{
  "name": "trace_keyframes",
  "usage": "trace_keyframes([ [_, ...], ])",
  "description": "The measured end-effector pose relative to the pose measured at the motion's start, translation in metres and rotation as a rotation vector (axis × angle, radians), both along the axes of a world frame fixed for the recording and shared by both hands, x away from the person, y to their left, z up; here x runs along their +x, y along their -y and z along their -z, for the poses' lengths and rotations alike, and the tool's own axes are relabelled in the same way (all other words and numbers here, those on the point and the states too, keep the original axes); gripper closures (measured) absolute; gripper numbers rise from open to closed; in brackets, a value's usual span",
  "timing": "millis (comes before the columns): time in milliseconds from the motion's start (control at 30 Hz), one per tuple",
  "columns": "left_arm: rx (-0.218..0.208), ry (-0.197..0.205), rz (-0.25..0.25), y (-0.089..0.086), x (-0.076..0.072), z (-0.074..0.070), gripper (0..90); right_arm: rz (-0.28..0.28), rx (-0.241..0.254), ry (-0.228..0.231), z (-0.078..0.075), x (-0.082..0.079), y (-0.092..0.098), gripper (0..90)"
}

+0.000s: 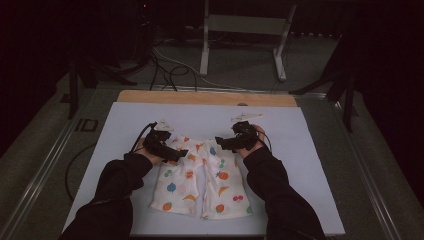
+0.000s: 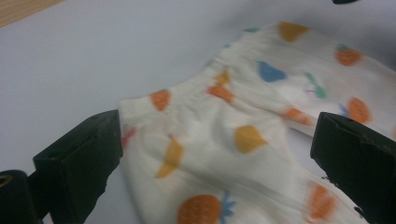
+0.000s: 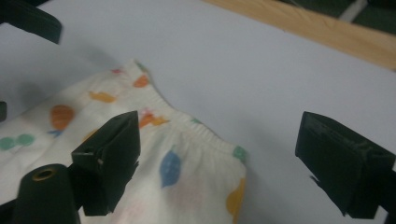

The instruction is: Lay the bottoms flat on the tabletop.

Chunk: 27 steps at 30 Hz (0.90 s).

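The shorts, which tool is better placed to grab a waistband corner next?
Probably the left tool: its open jaws already straddle the waistband corner of the shorts. The right tool is open too, but its corner lies nearer one jaw, with bare mat in the rest of the gap.

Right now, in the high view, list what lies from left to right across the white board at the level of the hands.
Bare white board → left tongs → fruit-print shorts → right tongs → bare board again.
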<state>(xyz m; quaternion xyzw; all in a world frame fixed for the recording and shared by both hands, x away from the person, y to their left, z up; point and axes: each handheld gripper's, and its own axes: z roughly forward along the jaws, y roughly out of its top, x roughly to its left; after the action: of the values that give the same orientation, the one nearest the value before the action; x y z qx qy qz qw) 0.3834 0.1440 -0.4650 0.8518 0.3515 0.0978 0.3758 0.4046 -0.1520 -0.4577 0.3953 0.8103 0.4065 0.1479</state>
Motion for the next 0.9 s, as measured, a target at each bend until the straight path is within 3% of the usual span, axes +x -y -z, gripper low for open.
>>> trace_keyframes([
  [33, -0.003, -0.006, -0.010, -0.001, 0.003, 0.001, 3.9, 0.000, 0.000, 0.000, 0.000, 0.000, 0.000, 14.7],
  [100, -0.013, -0.021, -0.039, -0.004, 0.009, 0.004, 9.6, 0.038, -0.017, -0.025, 0.006, 0.007, -0.002, 23.2],
  [167, -0.014, -0.035, -0.095, -0.009, 0.019, 0.007, 14.3, 0.057, -0.032, -0.035, 0.010, 0.012, -0.002, 29.1],
  [333, 0.006, -0.065, -0.137, -0.014, 0.032, 0.017, 18.9, 0.083, -0.030, -0.093, 0.022, 0.024, -0.001, 40.5],
  [567, 0.023, -0.103, -0.170, -0.015, 0.043, 0.032, 28.2, 0.122, -0.090, -0.160, 0.046, 0.033, -0.006, 48.8],
  [667, 0.066, -0.118, -0.179, -0.012, 0.048, 0.043, 31.8, 0.119, -0.110, -0.182, 0.053, 0.032, -0.009, 50.8],
  [800, 0.062, -0.119, -0.181, -0.009, 0.050, 0.048, 40.8, 0.120, -0.117, -0.184, 0.056, 0.032, -0.010, 55.4],
  [900, 0.061, -0.103, -0.191, -0.006, 0.050, 0.050, 51.4, 0.120, -0.141, -0.179, 0.055, 0.032, -0.011, 63.7],
])
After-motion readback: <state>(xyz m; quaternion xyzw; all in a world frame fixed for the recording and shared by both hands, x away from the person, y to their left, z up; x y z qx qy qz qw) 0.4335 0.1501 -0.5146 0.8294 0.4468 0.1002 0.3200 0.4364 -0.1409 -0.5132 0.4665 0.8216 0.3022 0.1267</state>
